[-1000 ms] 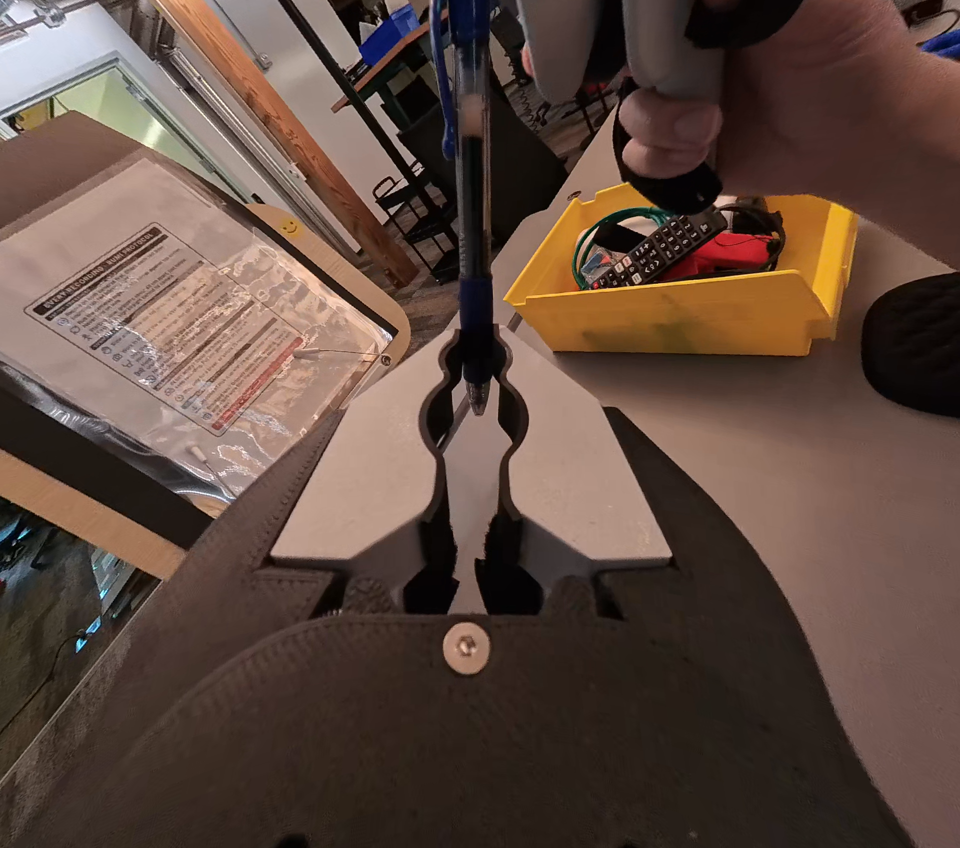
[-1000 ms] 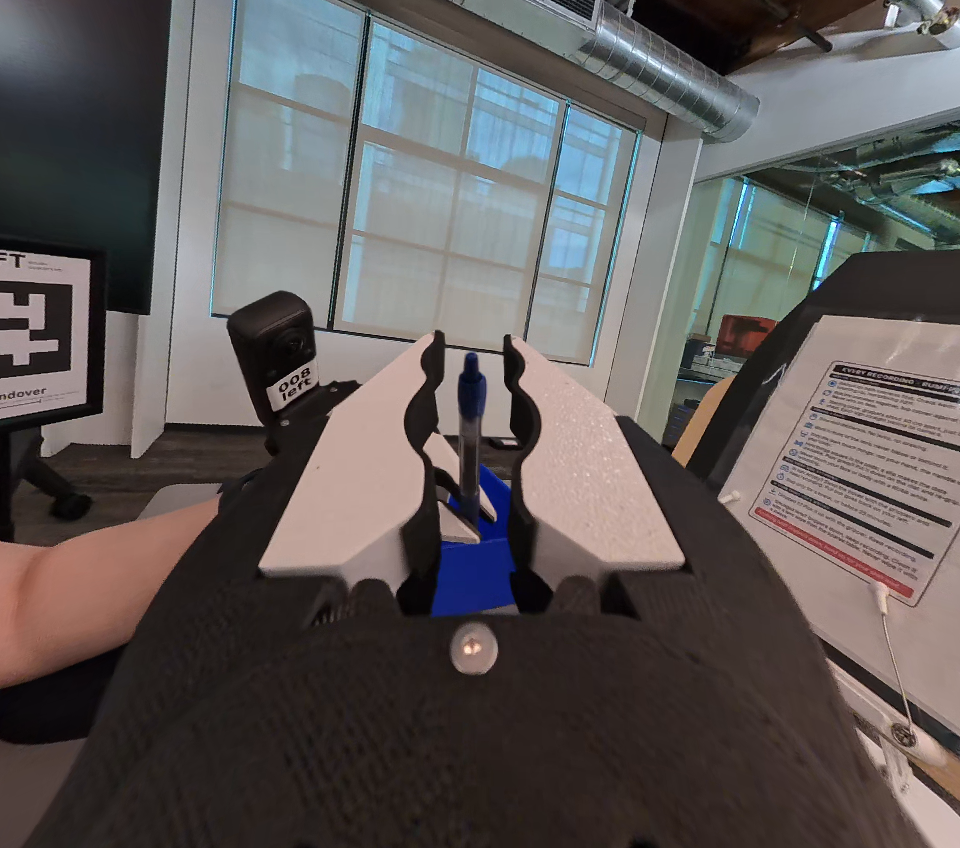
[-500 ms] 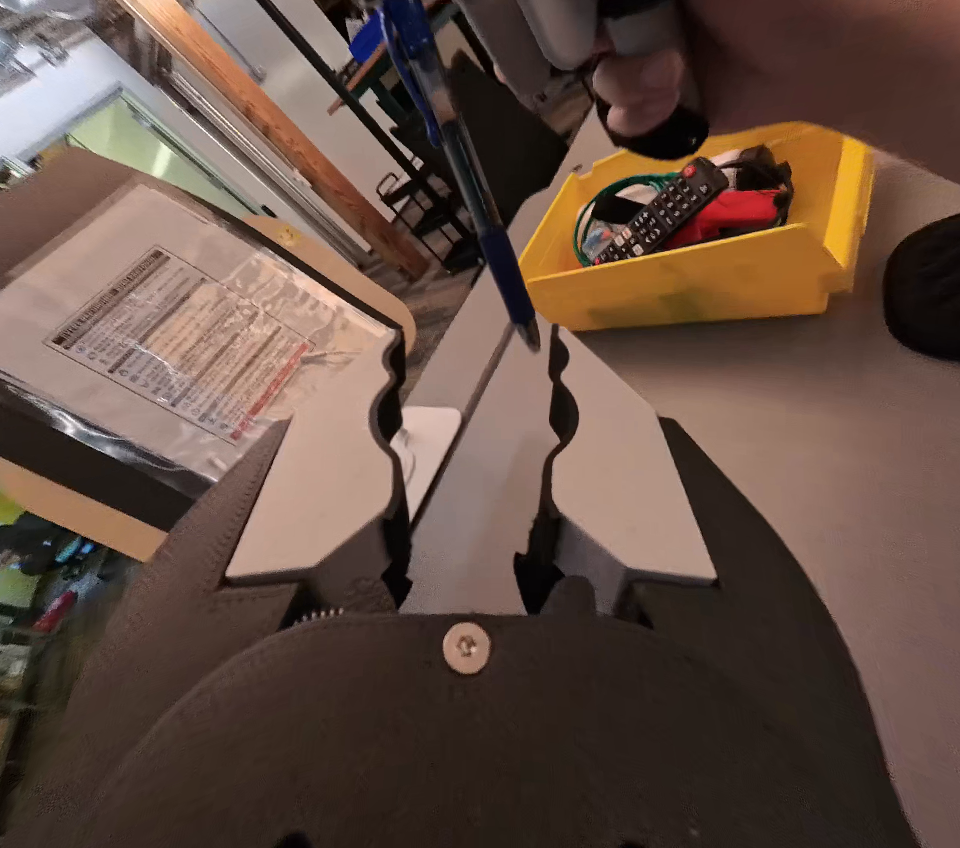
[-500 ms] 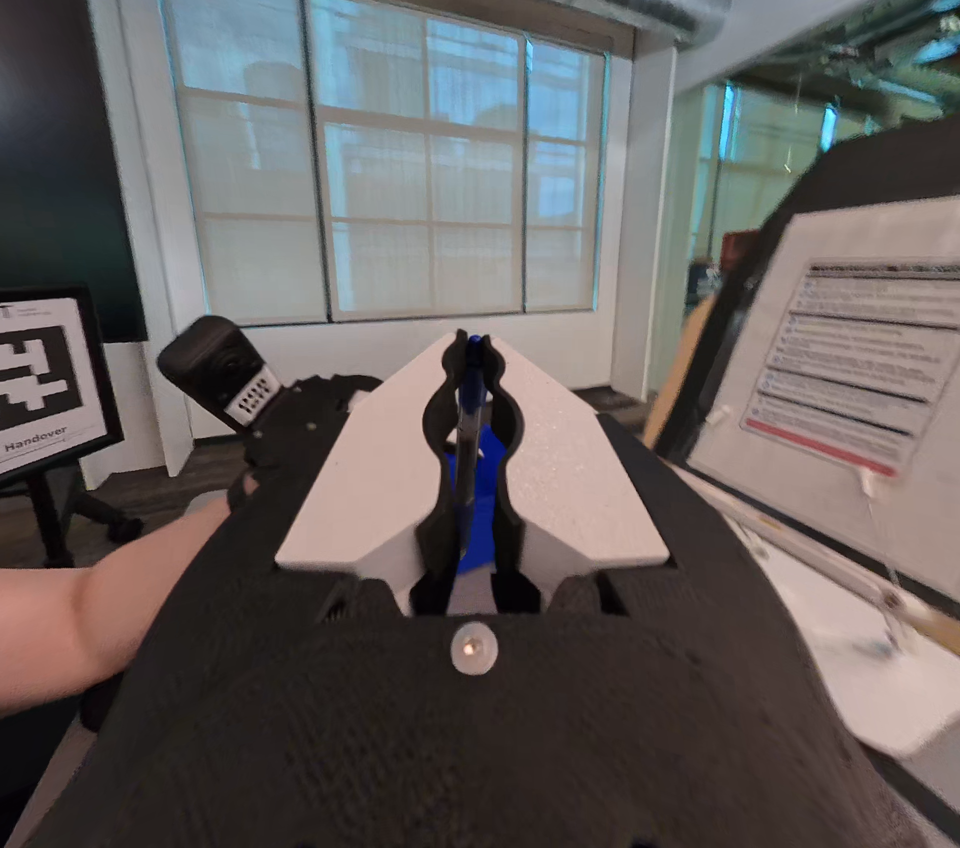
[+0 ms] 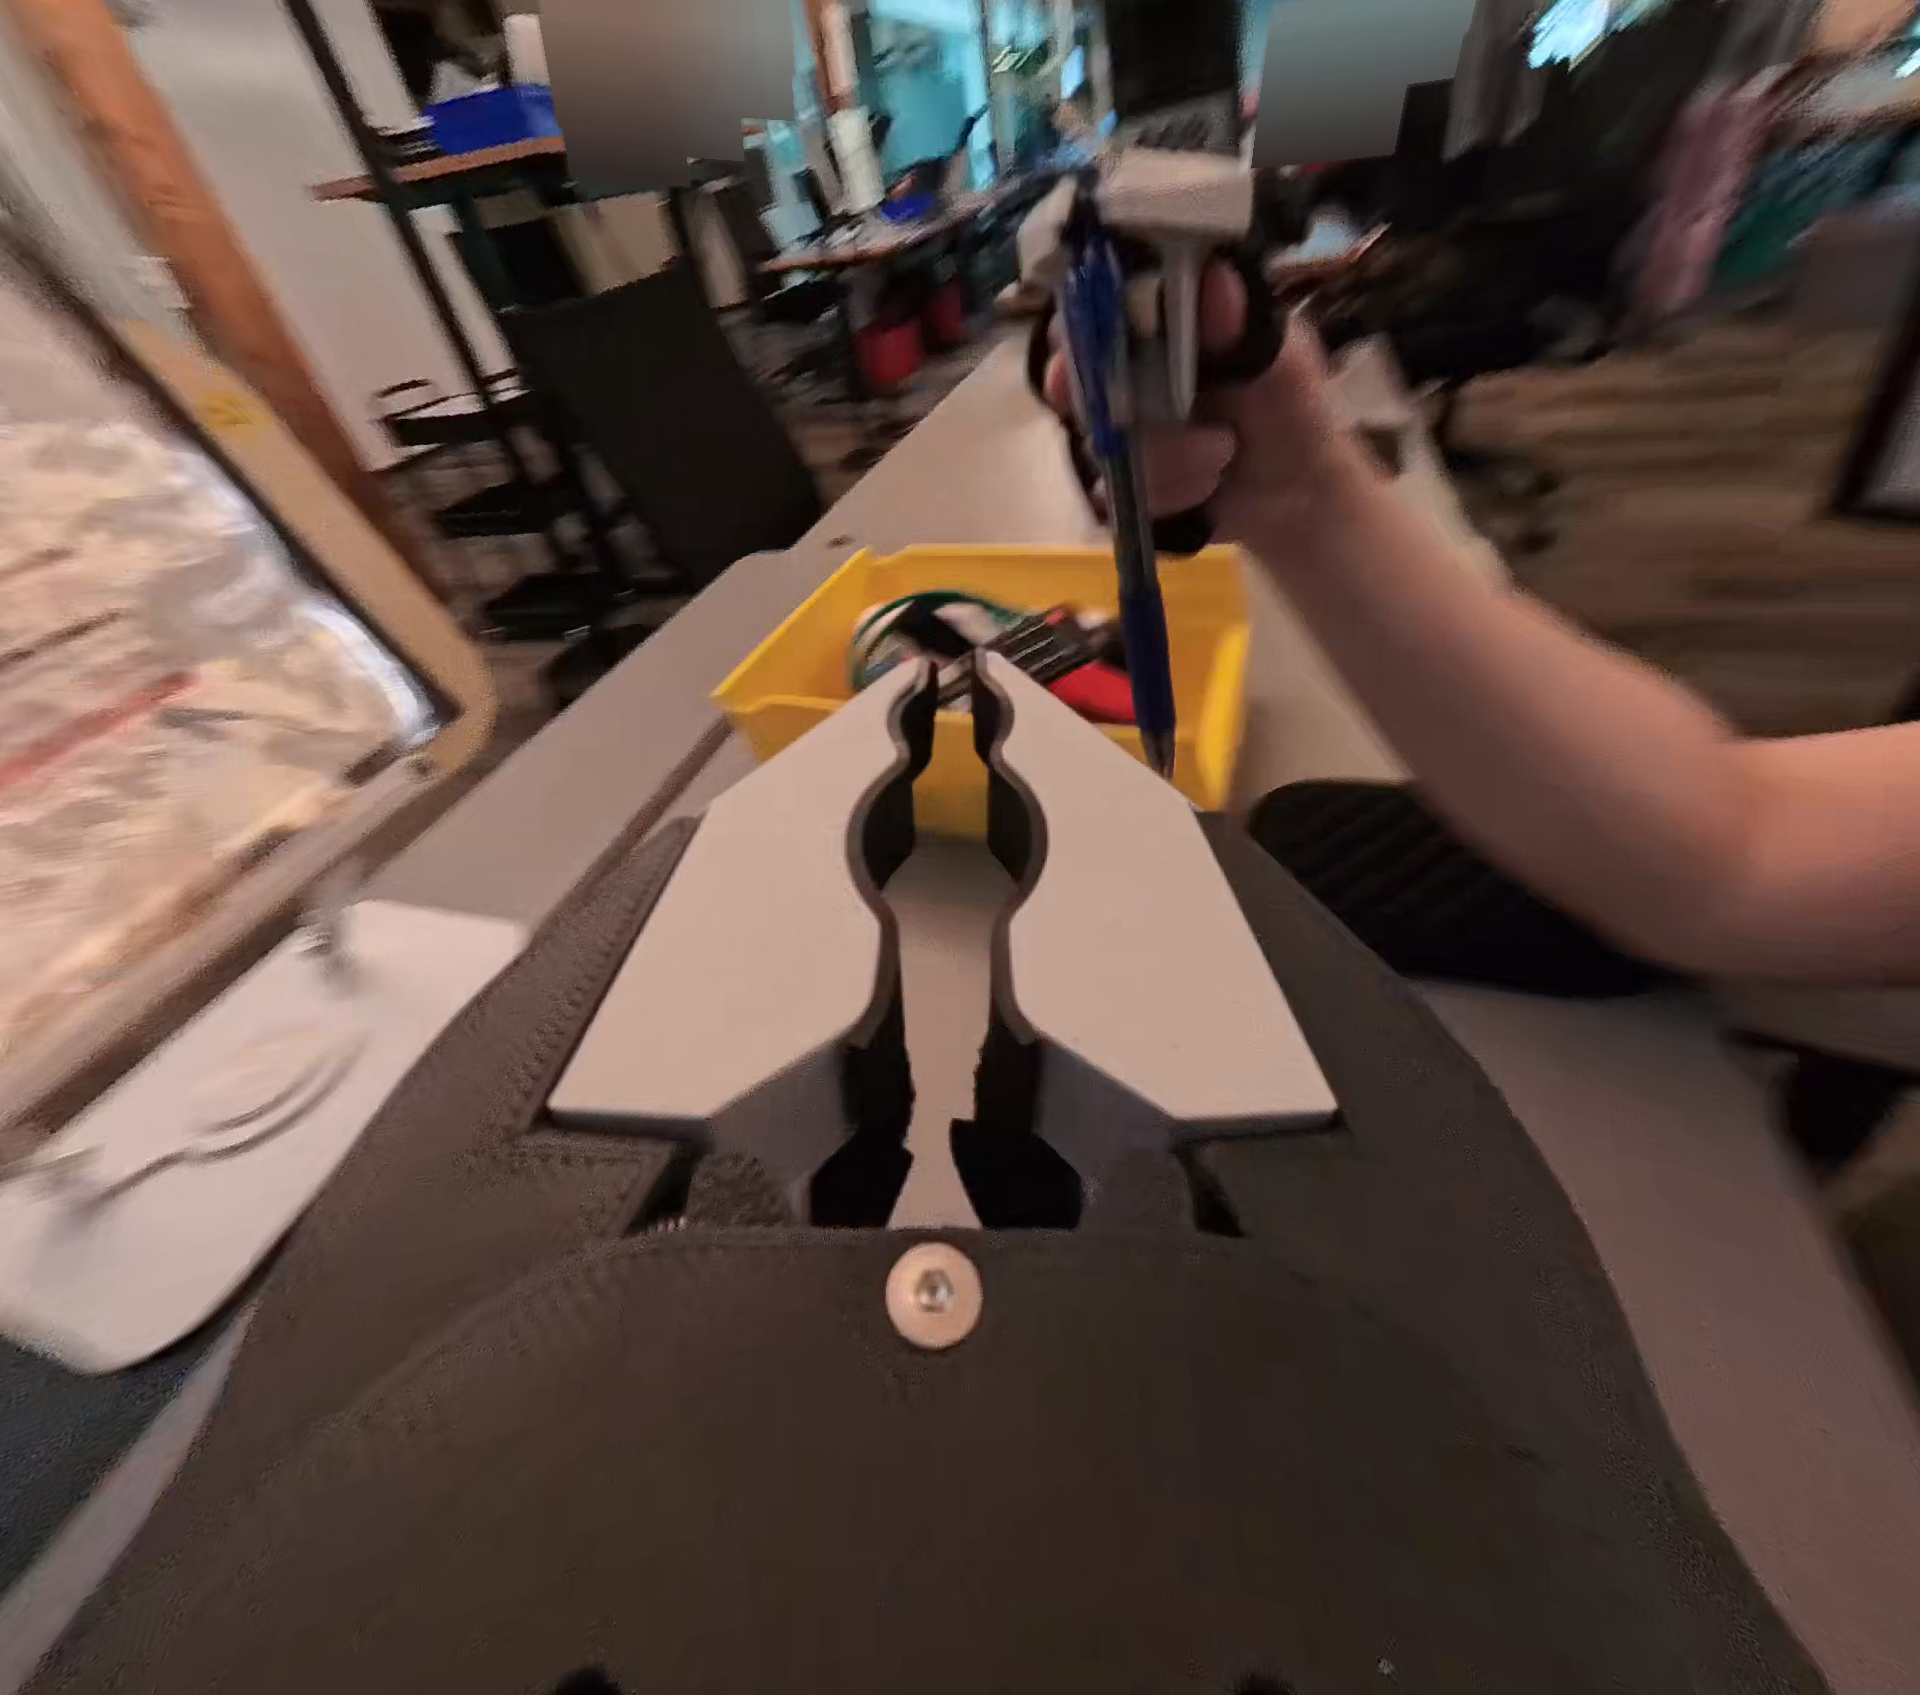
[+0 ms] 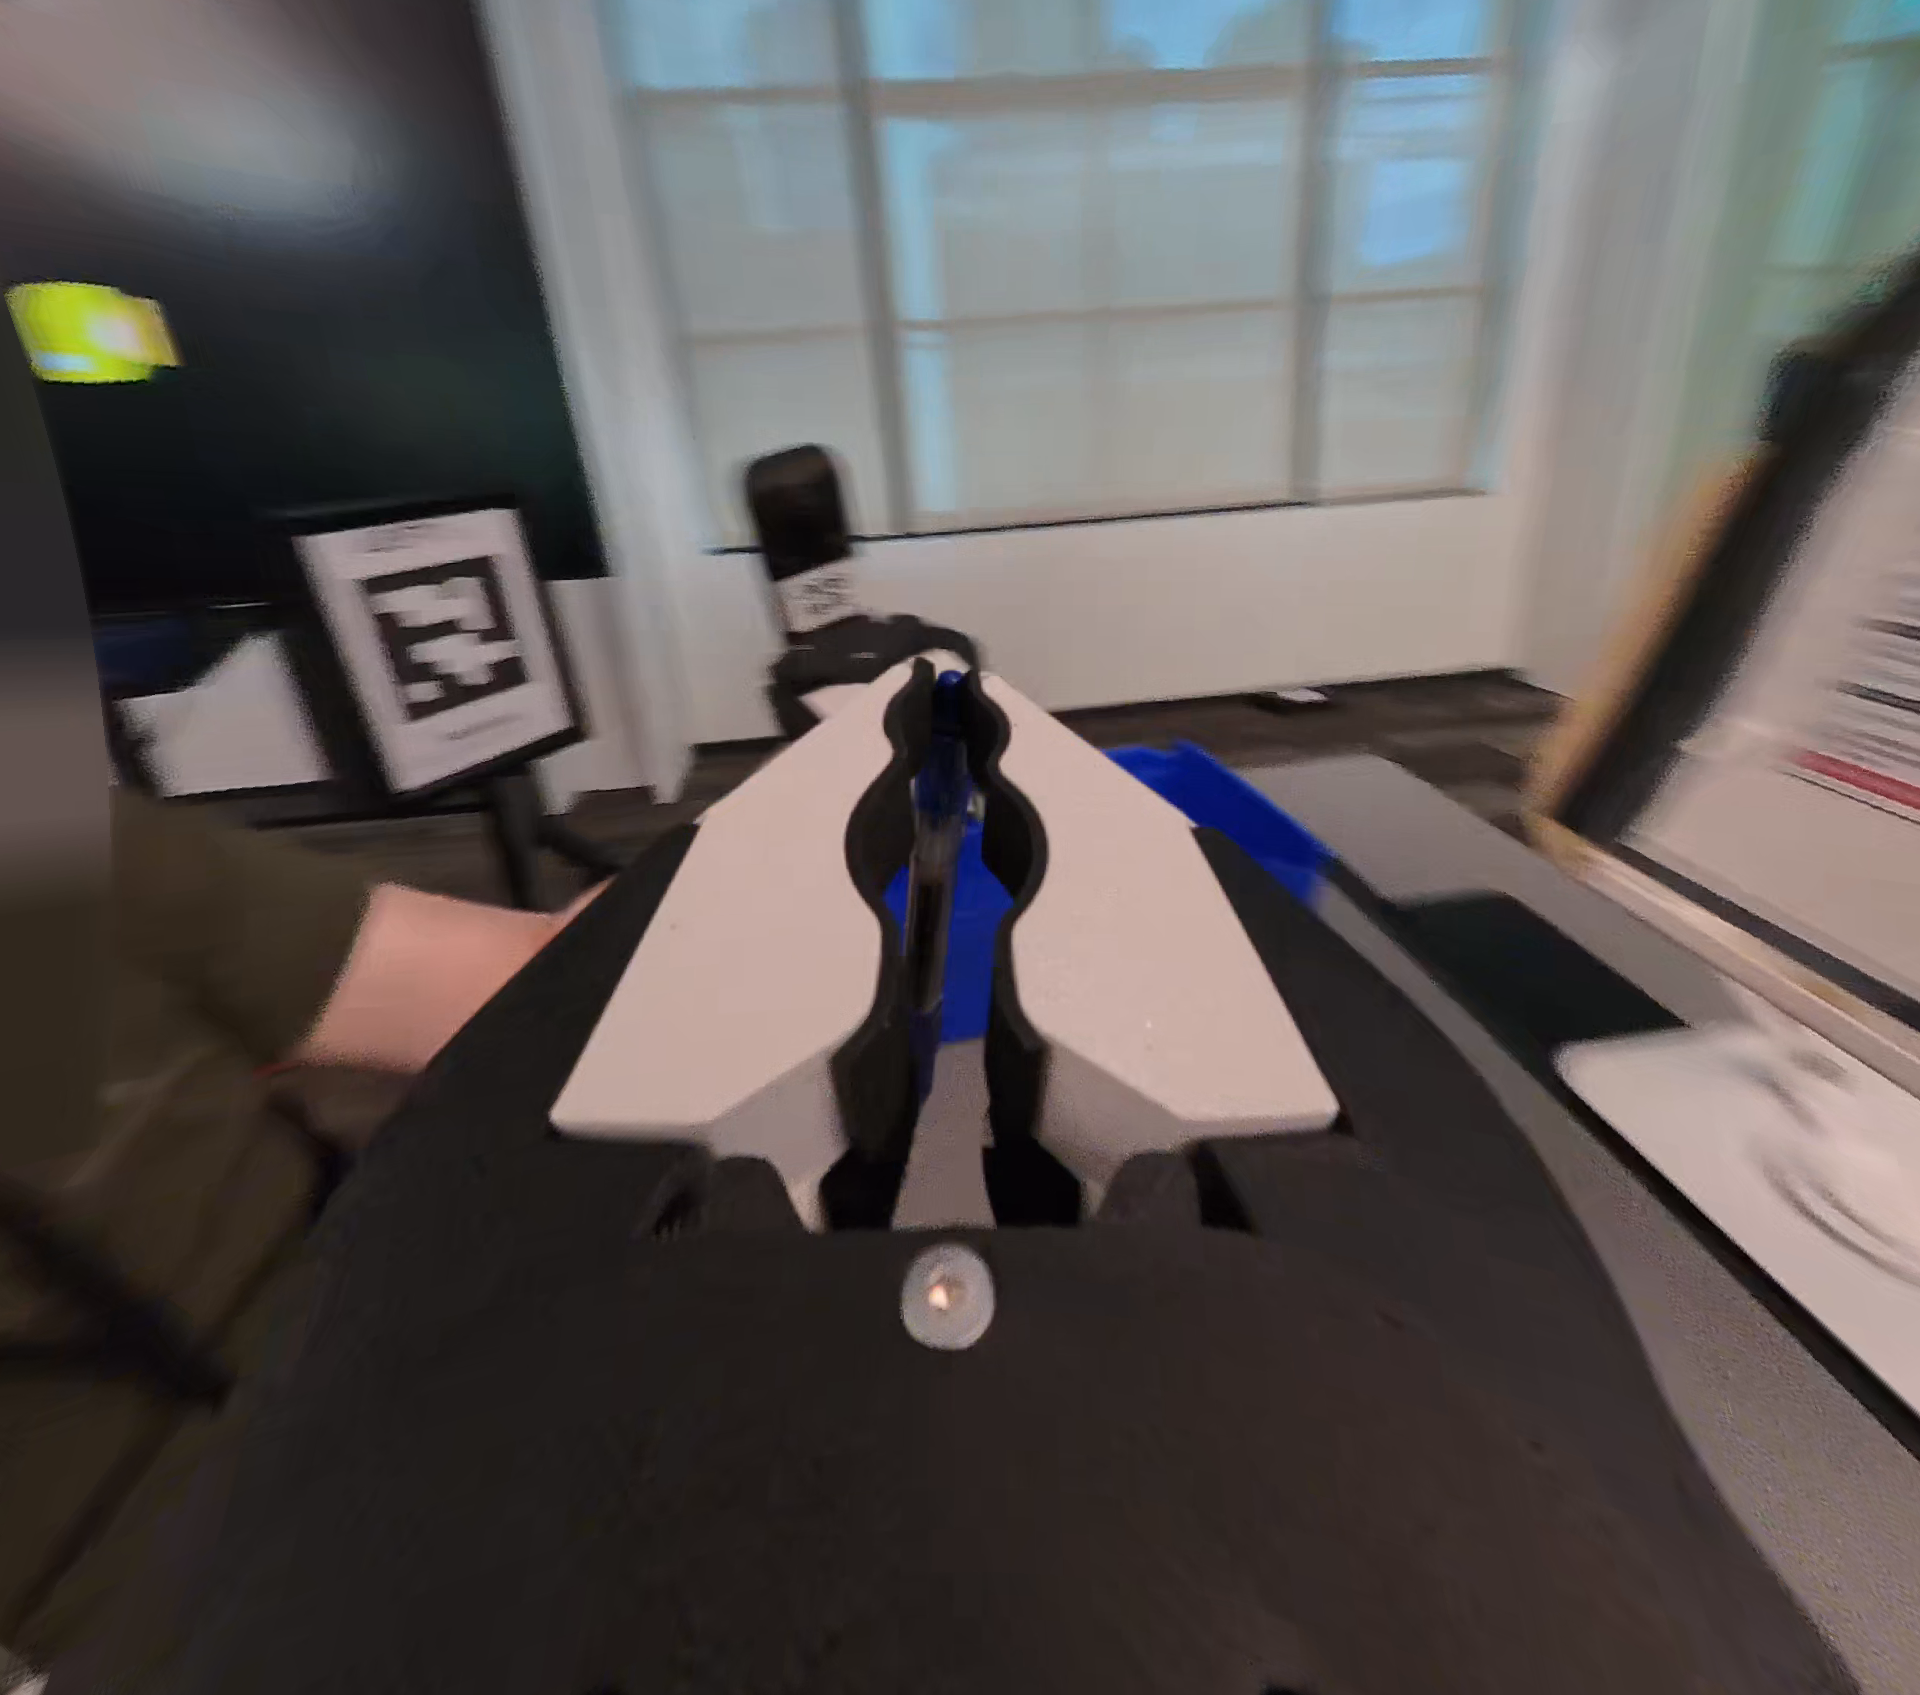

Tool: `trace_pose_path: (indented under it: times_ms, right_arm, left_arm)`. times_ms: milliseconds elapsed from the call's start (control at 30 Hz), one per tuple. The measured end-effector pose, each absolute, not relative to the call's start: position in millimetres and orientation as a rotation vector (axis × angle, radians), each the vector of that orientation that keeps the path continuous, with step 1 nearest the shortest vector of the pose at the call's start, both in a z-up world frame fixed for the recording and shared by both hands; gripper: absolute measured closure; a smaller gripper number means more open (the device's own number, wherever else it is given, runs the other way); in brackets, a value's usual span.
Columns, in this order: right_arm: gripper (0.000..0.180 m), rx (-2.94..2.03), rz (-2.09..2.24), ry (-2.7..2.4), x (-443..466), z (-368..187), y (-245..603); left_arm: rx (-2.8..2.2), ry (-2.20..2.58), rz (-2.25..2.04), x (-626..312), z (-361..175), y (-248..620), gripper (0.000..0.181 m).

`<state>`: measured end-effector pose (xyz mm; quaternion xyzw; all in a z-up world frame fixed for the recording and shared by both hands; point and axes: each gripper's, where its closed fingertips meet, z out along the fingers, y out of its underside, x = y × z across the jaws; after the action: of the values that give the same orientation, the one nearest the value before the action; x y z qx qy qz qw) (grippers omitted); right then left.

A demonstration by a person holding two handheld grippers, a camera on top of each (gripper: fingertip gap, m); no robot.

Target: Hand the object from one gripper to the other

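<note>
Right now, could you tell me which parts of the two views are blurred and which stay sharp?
Left wrist view: left gripper sharp, room and right gripper with pen motion-smeared; grey patches are added masks. Right wrist view: right gripper and pen sharp, window and marker sign blurred.

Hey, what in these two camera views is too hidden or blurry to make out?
- Left wrist view: yellow bin contents, half hidden behind the left tongs.
- Left wrist view: where the right tongs pinch the pen, smeared by motion.
- Right wrist view: pen tip, hidden between the fingers.
- Right wrist view: left tongs, hidden behind the right ones.
</note>
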<state>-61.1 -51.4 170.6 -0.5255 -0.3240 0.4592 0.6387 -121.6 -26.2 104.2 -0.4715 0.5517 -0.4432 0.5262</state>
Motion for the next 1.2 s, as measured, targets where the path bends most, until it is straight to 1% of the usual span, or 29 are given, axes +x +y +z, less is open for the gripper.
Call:
trace_pose_path:
  times_ms: [100, 167, 200, 367, 500, 600, 833, 1000, 1200]
  right_arm:
    - [0.176, -1.138, 1.168, -0.851, -84, 176, -73]
    - [0.176, -1.16, 1.165, -0.898, -97, 171, -75]
    - [0.176, -1.179, 1.153, -0.918, -104, 167, -74]
    - [0.175, -1.203, 1.173, -1.006, -130, 158, -78]
    - [0.175, -1.204, 1.172, -1.039, -138, 155, -81]
    - [0.175, -1.207, 1.165, -1.057, -141, 153, -82]
    - [0.175, -1.188, 1.179, -1.079, -142, 153, -87]
    - [0.175, -1.154, 1.187, -1.07, -141, 156, -88]
    - [0.136, -1.054, 1.081, -0.858, -122, 179, -65]
  left_arm:
    - [-1.098, 1.305, -1.306, -124, 120, -48, 0.165]
    - [-1.101, 1.319, -1.395, -122, 125, -62, 0.152]
    - [-1.113, 1.319, -1.415, -121, 127, -66, 0.151]
    - [-1.127, 1.31, -1.348, -115, 130, -73, 0.156]
    - [-1.091, 1.368, -1.402, -119, 131, -85, 0.16]
    - [-1.091, 1.396, -1.441, -121, 130, -90, 0.16]
    - [-1.047, 1.435, -1.447, -118, 127, -96, 0.175]
    - [-1.029, 1.427, -1.455, -119, 130, -96, 0.176]
    - [-1.061, 1.25, -1.483, -136, 150, -68, 0.177]
